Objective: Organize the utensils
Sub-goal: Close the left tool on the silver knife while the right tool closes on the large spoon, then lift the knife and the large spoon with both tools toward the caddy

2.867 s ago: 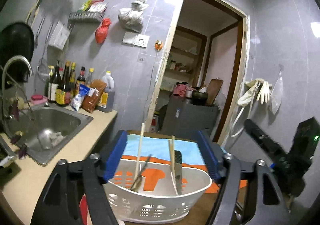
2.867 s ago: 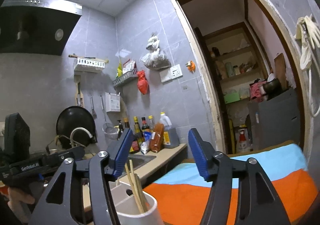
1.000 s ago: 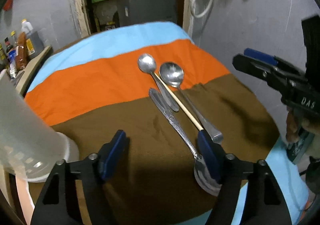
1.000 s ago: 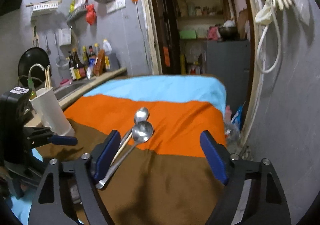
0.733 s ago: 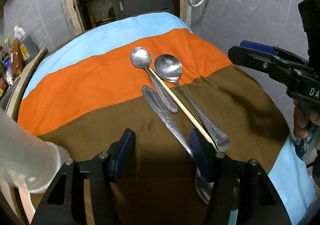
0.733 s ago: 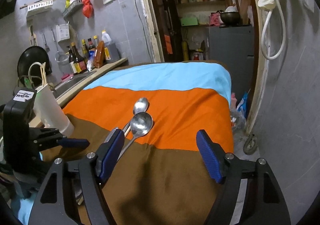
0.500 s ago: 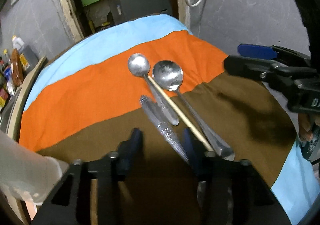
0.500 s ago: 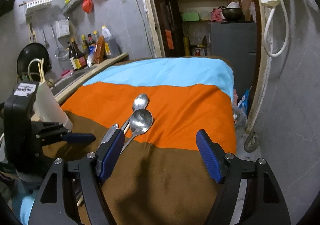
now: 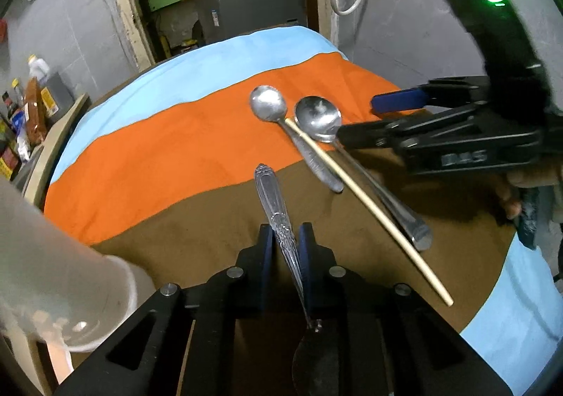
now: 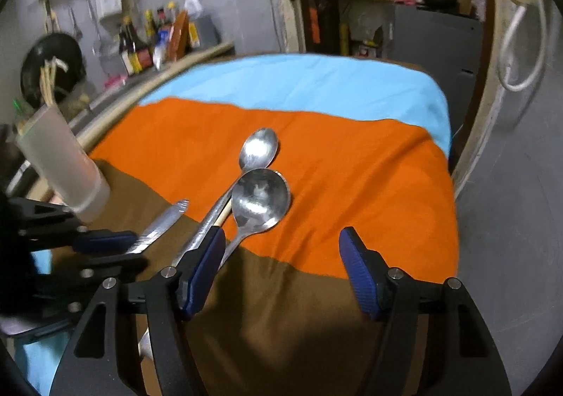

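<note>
An ornate-handled spoon lies on the brown band of the striped cloth. My left gripper is closing, and its blue pads pinch the thin part of the handle. A small spoon, a larger spoon and a single wooden chopstick lie together further out. My right gripper hovers low over them, its jaws wide and closing. The larger spoon has its handle running beside the left finger, and nothing is gripped. From the left wrist view the right gripper reaches in from the right.
A white plastic holder with chopsticks in it stands at the table's left edge, close by my left gripper. Beyond it are a counter with bottles and a sink. A grey wall runs along the table's right side, with a doorway behind.
The left jaws came together around the ornate spoon's handle, which now lines up with the gripper. The right gripper swung in lower over the two spoons and its jaws narrowed a little.
</note>
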Tool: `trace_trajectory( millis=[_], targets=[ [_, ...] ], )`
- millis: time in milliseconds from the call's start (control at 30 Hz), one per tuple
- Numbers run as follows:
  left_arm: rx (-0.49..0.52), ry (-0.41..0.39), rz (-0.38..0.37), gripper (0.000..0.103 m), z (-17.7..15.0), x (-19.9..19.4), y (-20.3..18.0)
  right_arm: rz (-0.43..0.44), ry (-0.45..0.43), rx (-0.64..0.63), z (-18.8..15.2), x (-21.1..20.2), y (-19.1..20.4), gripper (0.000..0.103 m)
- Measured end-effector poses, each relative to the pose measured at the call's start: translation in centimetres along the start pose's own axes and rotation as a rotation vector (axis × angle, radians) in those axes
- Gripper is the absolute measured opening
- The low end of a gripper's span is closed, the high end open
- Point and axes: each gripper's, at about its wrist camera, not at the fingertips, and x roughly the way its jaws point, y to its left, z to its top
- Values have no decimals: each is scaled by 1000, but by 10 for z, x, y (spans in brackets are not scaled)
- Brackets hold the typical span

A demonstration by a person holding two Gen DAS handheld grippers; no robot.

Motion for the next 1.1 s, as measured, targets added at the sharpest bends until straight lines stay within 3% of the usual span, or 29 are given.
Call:
trace_trajectory(
  millis=[67,200,500,600,767,900,1100],
  targets=[
    [-10,-3,-6,13,-1,0,0,-15,44,-36,4,12,8,61],
    [-18,-7,-15,13,0,-1,-2,-55,50,-71,11,20,15,61],
    [-14,9,-19,13,5,0,-2,-63,73,-28,24,36,15,60],
    [4,32,-8,14,7,2,-5,-67,62,-36,22,34,19,41],
    [74,85,31,17,14,6,-11,-56,58,-18,21,33,15,40],
    [92,118,18,20,17,9,-7,-53,56,-8,22,33,16,40],
    [61,58,-11,9,10,6,-3,-49,51,4,20,31,17,40]
  ],
)
